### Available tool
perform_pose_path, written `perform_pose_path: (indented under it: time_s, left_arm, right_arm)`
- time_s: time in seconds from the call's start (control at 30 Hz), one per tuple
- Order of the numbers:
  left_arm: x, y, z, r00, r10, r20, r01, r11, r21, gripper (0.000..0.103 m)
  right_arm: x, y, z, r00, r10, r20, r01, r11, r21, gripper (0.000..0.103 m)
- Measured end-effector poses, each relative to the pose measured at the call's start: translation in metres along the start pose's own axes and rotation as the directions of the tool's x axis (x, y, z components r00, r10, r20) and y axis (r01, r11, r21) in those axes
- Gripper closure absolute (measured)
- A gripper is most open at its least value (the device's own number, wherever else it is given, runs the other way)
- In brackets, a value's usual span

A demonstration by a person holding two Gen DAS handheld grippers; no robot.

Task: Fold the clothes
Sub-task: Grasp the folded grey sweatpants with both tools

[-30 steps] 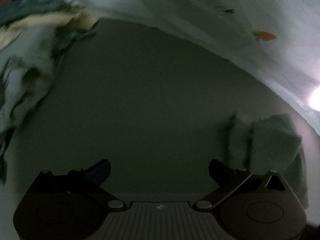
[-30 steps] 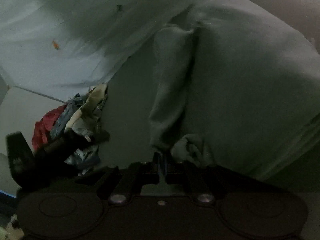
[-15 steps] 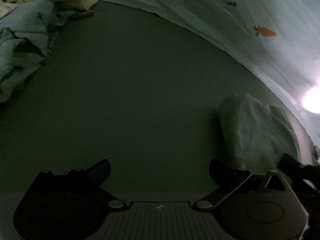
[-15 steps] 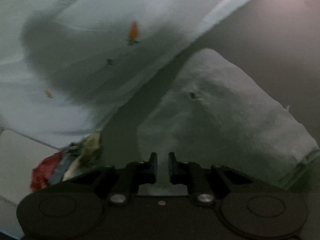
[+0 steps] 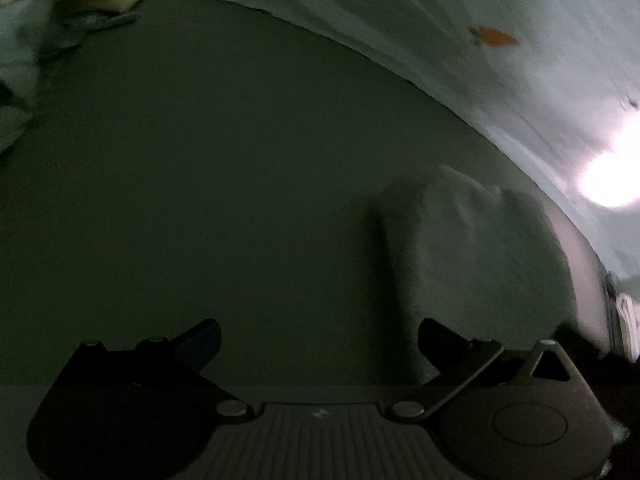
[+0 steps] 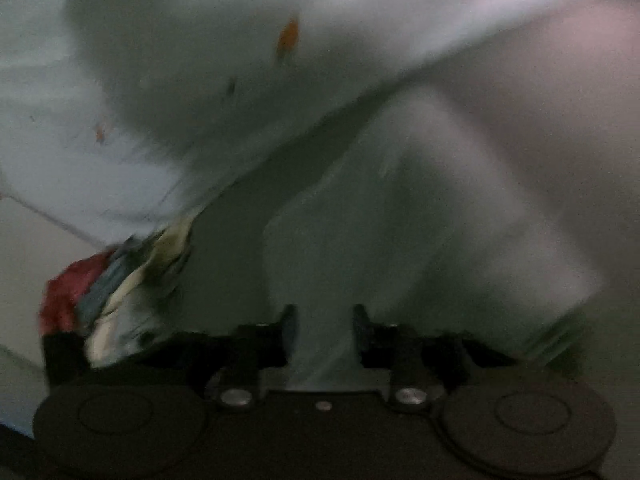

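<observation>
The left gripper sits along the bottom of its own view, its two dark fingers spread wide toward lower left and lower right, with nothing between them. It tips steeply downward. The right gripper fills the bottom centre of its view, its fingers standing upright and parallel with a moderate gap; the jaws are opening, and the pads press on nothing. Its picture is blurred, and it points downward at a gentler slant.

Right tongs let go!
The right tongs, pinched shut on the pale garment a second ago, are opening now, fabric loose between them.
</observation>
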State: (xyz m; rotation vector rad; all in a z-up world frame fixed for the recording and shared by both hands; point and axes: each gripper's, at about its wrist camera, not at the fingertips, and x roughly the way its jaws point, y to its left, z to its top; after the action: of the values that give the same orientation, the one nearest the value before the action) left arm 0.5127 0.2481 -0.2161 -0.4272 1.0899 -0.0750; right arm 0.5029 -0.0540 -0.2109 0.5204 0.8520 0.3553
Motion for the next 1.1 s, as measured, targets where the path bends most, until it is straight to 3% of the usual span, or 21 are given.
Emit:
perform_pose_path:
  time_s: [0.1, 0.13, 0.2, 0.27, 0.33, 0.5, 0.63, 0.7, 0.73, 0.8, 0.87, 0.97, 1.03, 1.1]
  left_arm:
    - [0.010, -0.015, -0.001, 1.000, -0.025, -0.017, 0.026, 0.999, 0.034, 0.000]
    - [0.014, -0.020, 0.000, 0.999, -0.032, -0.022, 0.033, 0.999, 0.043, 0.000]
    - [0.023, -0.030, 0.002, 0.999, -0.035, -0.028, 0.037, 0.997, 0.068, 0.000]
    - [0.031, -0.040, 0.003, 0.999, -0.028, -0.033, 0.031, 0.995, 0.092, 0.000]
    - [0.037, -0.048, 0.004, 0.999, -0.004, -0.036, 0.009, 0.993, 0.120, 0.001]
    - [0.044, -0.063, 0.001, 1.000, 0.009, -0.023, -0.005, 0.986, 0.168, 0.001]
    - [0.045, -0.067, -0.001, 1.000, 0.023, 0.010, -0.024, 0.985, 0.168, 0.001]
    - [0.044, -0.068, -0.002, 0.999, 0.021, 0.026, -0.024, 0.987, 0.161, 0.003]
    - [0.044, -0.069, -0.002, 0.999, 0.021, 0.033, -0.026, 0.986, 0.163, 0.006]
    - [0.043, -0.073, -0.004, 0.999, 0.022, 0.033, -0.028, 0.981, 0.192, 0.015]
    - [0.042, -0.075, -0.005, 1.000, -0.003, 0.020, -0.001, 0.980, 0.197, 0.031]
    - [0.044, -0.079, -0.007, 0.999, -0.054, 0.009, 0.052, 0.985, 0.164, 0.038]
    - [0.045, -0.082, -0.008, 0.999, -0.042, 0.020, 0.039, 0.989, 0.143, 0.042]
    - [0.043, -0.083, -0.010, 0.999, -0.023, 0.024, 0.020, 0.992, 0.122, 0.054]
  right_arm:
    - [-0.006, -0.003, 0.017, 0.992, -0.099, 0.082, 0.109, 0.987, -0.118, 0.048]
    - [-0.006, -0.002, 0.020, 0.987, -0.127, 0.096, 0.142, 0.977, -0.158, 0.038]
    - [0.003, -0.004, 0.028, 0.976, -0.193, 0.104, 0.213, 0.947, -0.241, 0.031]
    - [0.015, -0.010, 0.035, 0.971, -0.223, 0.090, 0.240, 0.928, -0.284, 0.031]
    - [0.021, -0.034, 0.040, 0.974, -0.221, 0.047, 0.226, 0.938, -0.262, 0.031]
    - [0.030, -0.096, 0.047, 0.995, -0.094, -0.033, 0.092, 0.994, -0.062, 0.028]
    - [0.039, -0.103, 0.052, 0.996, -0.023, -0.082, 0.019, 0.999, -0.051, 0.028]
    - [0.047, -0.107, 0.057, 0.993, 0.033, -0.117, -0.035, 0.999, -0.013, 0.034]
    - [0.048, -0.110, 0.059, 0.989, 0.063, -0.132, -0.063, 0.998, 0.004, 0.040]
    - [0.047, -0.112, 0.058, 0.984, 0.095, -0.150, -0.094, 0.995, 0.014, 0.041]
    - [0.046, -0.114, 0.055, 0.982, 0.108, -0.152, -0.105, 0.994, 0.026, 0.040]
    - [0.043, -0.123, 0.046, 0.982, 0.149, -0.113, -0.132, 0.981, 0.140, 0.041]
    - [0.040, -0.127, 0.039, 0.981, 0.176, -0.086, -0.155, 0.965, 0.210, 0.045]
    - [0.041, -0.130, 0.031, 0.972, 0.228, -0.062, -0.199, 0.933, 0.299, 0.052]
